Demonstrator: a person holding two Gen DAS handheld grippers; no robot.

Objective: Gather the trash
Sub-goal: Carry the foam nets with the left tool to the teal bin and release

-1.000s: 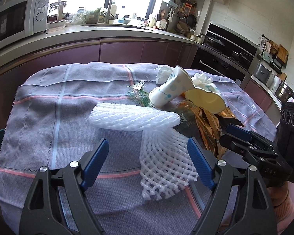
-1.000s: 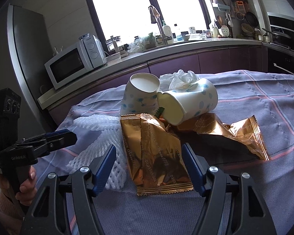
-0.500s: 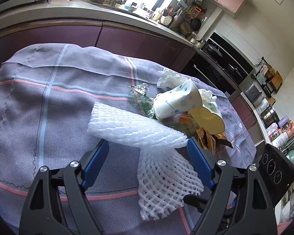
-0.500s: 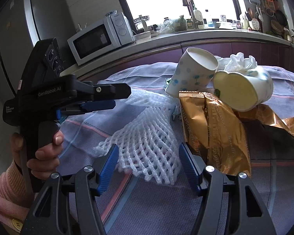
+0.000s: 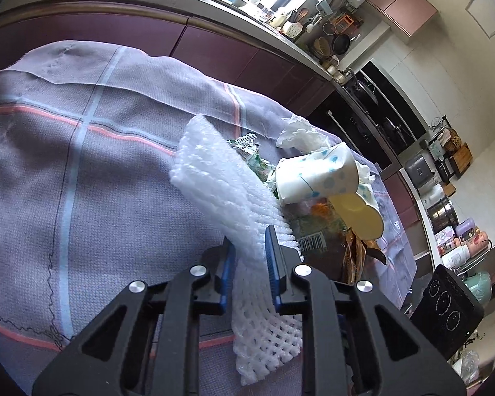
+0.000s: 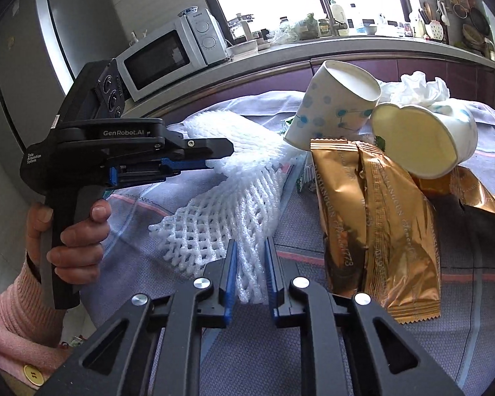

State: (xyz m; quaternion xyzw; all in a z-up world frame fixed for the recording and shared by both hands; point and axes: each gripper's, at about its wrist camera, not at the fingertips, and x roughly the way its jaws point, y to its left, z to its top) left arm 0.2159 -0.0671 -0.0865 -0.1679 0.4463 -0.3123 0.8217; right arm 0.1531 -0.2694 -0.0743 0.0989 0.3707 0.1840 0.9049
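Fingers: left gripper (image 5: 250,247) and right gripper (image 6: 250,257) both closing, each pinching a white foam net (image 6: 234,194) at lower centre | done: nothing collected yet, by my judgement | left: two paper cups (image 6: 333,115), gold wrappers (image 6: 376,217), tissue (image 6: 419,85) on cloth (image 5: 82,181)
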